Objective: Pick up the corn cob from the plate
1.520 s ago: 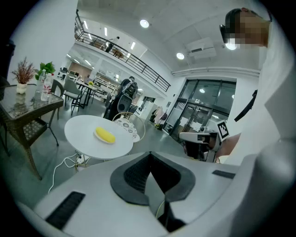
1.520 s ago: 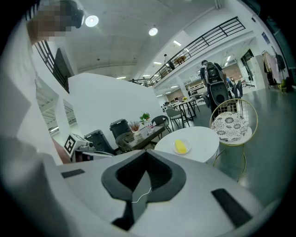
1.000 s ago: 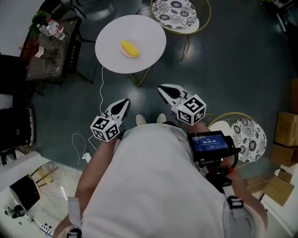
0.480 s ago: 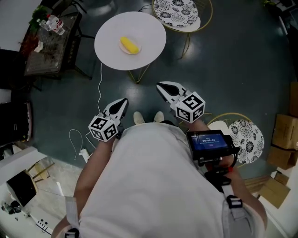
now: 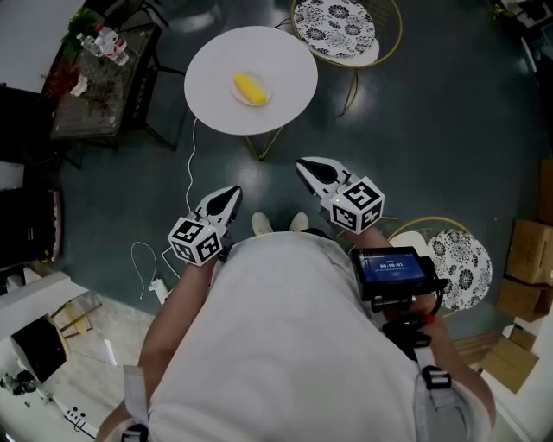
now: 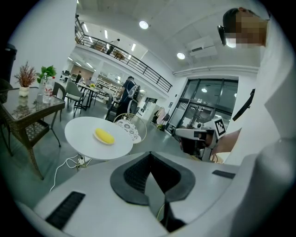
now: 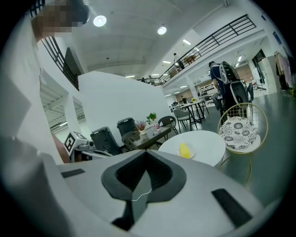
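No real change since the earlier frame: both grippers sit where they were. Left gripper point(image 5: 232, 192) jaws closed, empty. Yellow corn cob point(image 5: 250, 88) untouched on small pale plate point(image 5: 263, 100), round white table point(image 5: 216, 108), well ahead. Right gripper point(image 5: 304, 163) likewise closed, empty. Approach and grasp still to do.

A round white table point(image 5: 216, 99) stands on dark floor point(image 5: 449, 129), a patterned chair point(image 5: 333, 26) and glass side table point(image 5: 99, 86) nearby.
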### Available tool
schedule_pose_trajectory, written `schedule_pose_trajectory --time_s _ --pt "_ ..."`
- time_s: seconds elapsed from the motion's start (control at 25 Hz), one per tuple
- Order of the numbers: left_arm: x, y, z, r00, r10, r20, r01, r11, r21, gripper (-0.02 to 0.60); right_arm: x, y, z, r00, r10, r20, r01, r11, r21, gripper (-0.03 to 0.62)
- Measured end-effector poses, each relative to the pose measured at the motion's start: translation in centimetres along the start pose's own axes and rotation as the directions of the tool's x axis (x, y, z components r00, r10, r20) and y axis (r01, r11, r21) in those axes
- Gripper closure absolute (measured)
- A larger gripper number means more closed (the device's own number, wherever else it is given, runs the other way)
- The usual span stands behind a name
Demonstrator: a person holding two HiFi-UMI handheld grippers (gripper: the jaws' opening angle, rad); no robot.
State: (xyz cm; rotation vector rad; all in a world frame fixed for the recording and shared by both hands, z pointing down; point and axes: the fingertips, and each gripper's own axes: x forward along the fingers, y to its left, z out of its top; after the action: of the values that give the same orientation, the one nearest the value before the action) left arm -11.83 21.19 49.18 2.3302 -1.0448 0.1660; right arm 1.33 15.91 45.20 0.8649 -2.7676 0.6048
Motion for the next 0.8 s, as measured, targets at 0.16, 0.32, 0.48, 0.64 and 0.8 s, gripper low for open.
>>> schedule_pose_trajectory --time_s 0.16,0.32,0.48,0.64,0.8 --pt "0.5 -0.2 0.5 1.000 -0.002 -0.007 0.002 1.000 0.005 0.575 -0.4 -0.6 0.5 1.000 -0.008 0.004 0.008 1.000 0.006 0.588" --pt "0.2 0.2 0.9 1.000 -0.005 -0.008 0.005 1.000 0.010 0.576 -0.1 -0.3 0.6 1.000 -0.016 0.006 0.015 1.000 0.009 0.588" --pt "0.2 0.5 1.3 1.000 -0.008 -0.002 0.008 1.000 0.016 0.575 0.1 -0.2 0.5 1.000 -0.023 0.005 0.023 1.000 0.016 0.588" --pt "0.4 0.5 1.5 1.000 -0.013 -0.002 0.014 1.000 0.018 0.577 0.1 -0.4 0.6 1.000 -0.028 0.006 0.028 0.999 0.019 0.588" --pt "0.2 0.7 1.8 1.000 -0.017 0.001 0.017 1.000 0.018 0.576 0.4 -0.4 0.6 0.999 -0.039 0.003 0.039 0.999 0.026 0.587"
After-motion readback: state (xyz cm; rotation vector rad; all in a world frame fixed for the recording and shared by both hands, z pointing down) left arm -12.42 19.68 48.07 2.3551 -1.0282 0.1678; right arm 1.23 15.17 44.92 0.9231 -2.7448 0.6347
